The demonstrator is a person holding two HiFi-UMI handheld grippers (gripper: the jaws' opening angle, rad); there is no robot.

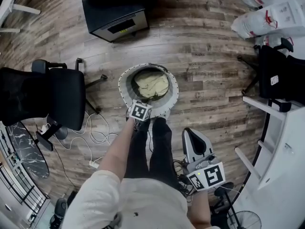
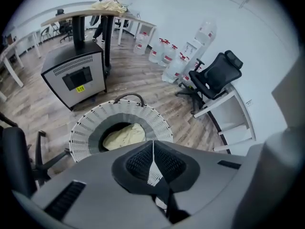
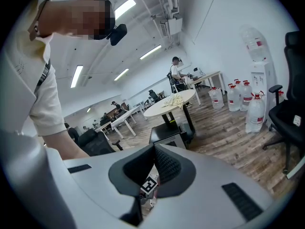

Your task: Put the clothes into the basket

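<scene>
A round white slatted basket [image 1: 125,80] stands on the wood floor in front of the person's feet. A pale yellow cloth [image 1: 151,84] lies inside it. My left gripper [image 1: 141,109] hangs over the basket's near rim, pointing steeply down, jaws shut with nothing between them. In the left gripper view the basket [image 2: 86,128] and the cloth [image 2: 124,135] lie just beyond the shut left gripper [image 2: 153,146]. My right gripper [image 1: 192,136] is held low at the person's right side, shut and empty. The right gripper view shows more pale clothes [image 3: 176,99] on a round table.
A black cabinet [image 1: 116,13] stands beyond the basket. A black office chair [image 1: 47,97] is at the left, with cables [image 1: 90,137] on the floor beside it. At the right are another black chair [image 1: 279,73], water bottles [image 1: 267,18] and a white desk [image 1: 286,147].
</scene>
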